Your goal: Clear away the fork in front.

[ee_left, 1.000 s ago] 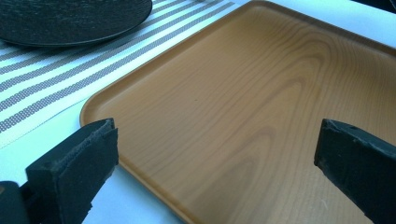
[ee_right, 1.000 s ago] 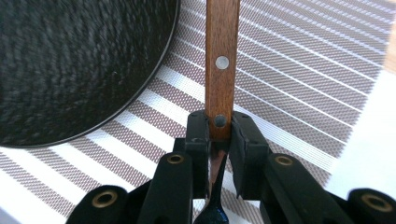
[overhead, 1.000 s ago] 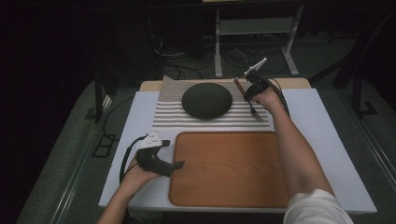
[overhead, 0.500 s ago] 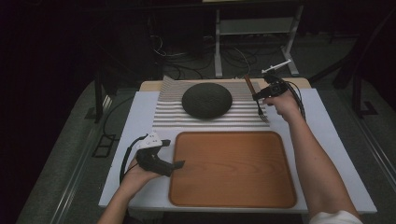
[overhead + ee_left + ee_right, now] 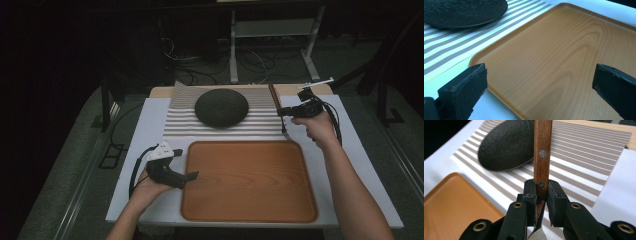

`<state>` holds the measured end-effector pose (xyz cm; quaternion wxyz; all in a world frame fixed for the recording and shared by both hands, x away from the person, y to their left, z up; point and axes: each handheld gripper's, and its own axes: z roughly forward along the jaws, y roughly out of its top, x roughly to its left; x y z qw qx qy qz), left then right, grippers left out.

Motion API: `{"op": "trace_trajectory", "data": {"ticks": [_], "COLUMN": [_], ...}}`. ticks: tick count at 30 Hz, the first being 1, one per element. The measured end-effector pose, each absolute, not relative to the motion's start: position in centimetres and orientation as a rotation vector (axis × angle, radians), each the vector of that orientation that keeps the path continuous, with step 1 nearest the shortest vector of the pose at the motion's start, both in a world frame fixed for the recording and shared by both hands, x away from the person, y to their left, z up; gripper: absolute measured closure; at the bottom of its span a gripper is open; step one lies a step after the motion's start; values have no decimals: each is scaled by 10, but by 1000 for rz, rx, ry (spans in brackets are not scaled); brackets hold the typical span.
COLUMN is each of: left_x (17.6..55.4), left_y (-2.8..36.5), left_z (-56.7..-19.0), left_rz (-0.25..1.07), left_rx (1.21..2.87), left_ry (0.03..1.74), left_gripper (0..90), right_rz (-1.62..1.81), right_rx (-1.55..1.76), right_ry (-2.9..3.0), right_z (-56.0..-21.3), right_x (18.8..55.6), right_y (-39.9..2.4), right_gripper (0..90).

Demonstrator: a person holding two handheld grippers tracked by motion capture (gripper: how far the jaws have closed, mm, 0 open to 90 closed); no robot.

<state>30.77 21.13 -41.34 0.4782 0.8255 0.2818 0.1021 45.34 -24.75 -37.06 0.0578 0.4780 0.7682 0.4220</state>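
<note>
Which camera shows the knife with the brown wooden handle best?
The right gripper view: the knife with the brown wooden handle is close up, clamped in the right gripper, rivets showing. The high view shows it small. The left gripper view looks at the tray instead.

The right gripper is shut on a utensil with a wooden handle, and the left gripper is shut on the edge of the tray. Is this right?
Not quite. The left gripper is open over the tray, gripping nothing, as the left gripper view shows. The right gripper is indeed shut on the wooden-handled utensil.
</note>
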Motion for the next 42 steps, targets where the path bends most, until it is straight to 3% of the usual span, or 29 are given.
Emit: {"op": "trace_trajectory", "data": {"ticks": [27,42], "left_x": [302,302], "left_y": [203,200], "left_z": [-413,-411], "left_rz": [266,263], "left_rx": [2018,2008], "left_ry": [670,668], "left_gripper": [0,0], "right_rz": [1462,1502], "right_rx": [1095,1073], "right_ry": [2454,2487], "right_z": [-370,-386], "right_x": [351,311], "right_y": [-215,-214], "right_gripper": [771,771]}}
